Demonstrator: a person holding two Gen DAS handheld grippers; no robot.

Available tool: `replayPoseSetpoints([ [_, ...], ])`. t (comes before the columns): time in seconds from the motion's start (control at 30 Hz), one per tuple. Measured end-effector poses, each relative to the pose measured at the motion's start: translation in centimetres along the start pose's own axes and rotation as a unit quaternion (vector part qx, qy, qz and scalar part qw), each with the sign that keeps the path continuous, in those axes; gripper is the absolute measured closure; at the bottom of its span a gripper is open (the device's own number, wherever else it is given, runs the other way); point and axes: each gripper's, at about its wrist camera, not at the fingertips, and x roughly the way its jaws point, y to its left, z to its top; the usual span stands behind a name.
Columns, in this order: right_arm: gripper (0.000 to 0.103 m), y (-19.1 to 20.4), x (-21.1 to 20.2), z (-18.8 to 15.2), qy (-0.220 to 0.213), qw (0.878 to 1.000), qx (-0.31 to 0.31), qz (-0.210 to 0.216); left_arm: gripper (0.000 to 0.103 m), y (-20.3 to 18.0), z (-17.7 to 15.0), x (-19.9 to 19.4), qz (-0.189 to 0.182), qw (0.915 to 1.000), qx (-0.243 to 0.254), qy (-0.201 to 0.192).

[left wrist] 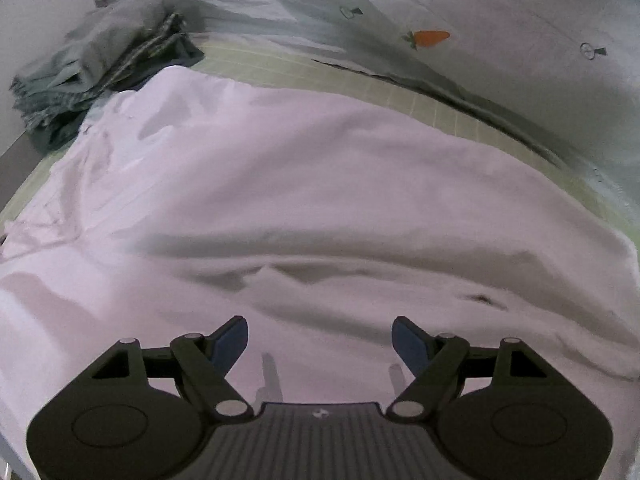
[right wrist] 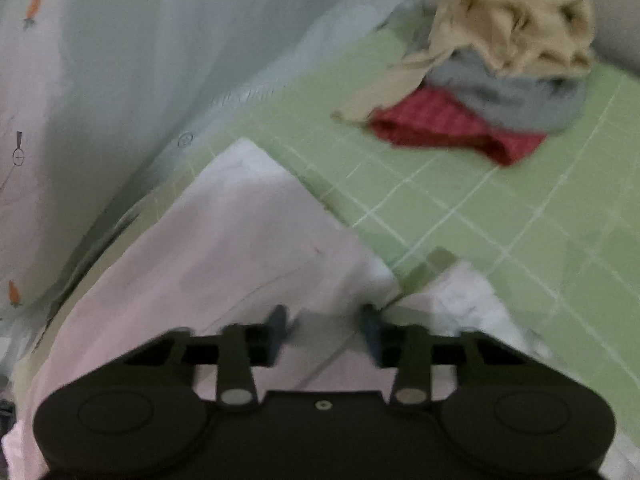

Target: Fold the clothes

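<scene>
Garment: your white cloth [left wrist: 304, 184] lies spread over the green grid sheet [left wrist: 420, 108]; it fills most of the left view, with soft creases running across it near the tool
Corner: in the right view the cloth [right wrist: 224, 248] comes to a point on the sheet [right wrist: 500, 216], and a second white flap [right wrist: 460, 300] lies just beside its right edge
Left tool [left wrist: 320, 344]: your fingers stand wide apart above the cloth, nothing between them; their shadows fall on the fabric
Right tool [right wrist: 326, 328]: fingers apart, over the cloth edge; the view is blurred, so you cannot tell whether a tip touches the fabric
Folded pile [left wrist: 100, 76]: grey-green clothes stacked at the far left, just beside the cloth's top corner
Loose heap [right wrist: 492, 72]: beige piece on top, grey under it, red check at the bottom, well apart from the cloth
Backdrop: pale fabric with carrot print [left wrist: 430, 38] lies along the sheet's far side
</scene>
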Motion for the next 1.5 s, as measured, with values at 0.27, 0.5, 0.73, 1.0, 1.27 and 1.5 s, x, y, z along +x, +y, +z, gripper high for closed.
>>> replayPoseSetpoints([
  [0.27,0.100,2.0,-0.6,3.2,-0.052,0.993,-0.104,-0.028,0.023,-1.8,3.9,3.9,0.026,0.9993,0.023,0.014],
  [0.5,0.034,4.8,2.3,2.5,-0.040,0.955,-0.246,-0.160,0.023,-2.3,5.3,6.7,0.040,0.9979,0.033,0.038],
  [0.73,0.019,8.0,7.6,8.4,-0.057,0.962,-0.263,-0.053,0.019,-3.1,5.4,9.3,0.058,0.9939,0.065,0.067],
  [1.0,0.027,10.6,18.3,13.7,-0.003,0.966,-0.260,0.004,0.007,-3.3,5.7,10.2,0.064,0.9938,0.061,0.067],
  [1.27,0.085,13.5,19.9,14.6,-0.028,0.939,-0.342,0.008,0.000,-3.3,5.8,10.6,0.066,0.9948,0.048,0.061],
  [1.5,0.077,16.4,22.3,17.6,-0.021,0.936,-0.348,-0.040,0.001,-3.4,6.1,9.7,0.064,0.9942,0.068,0.054],
])
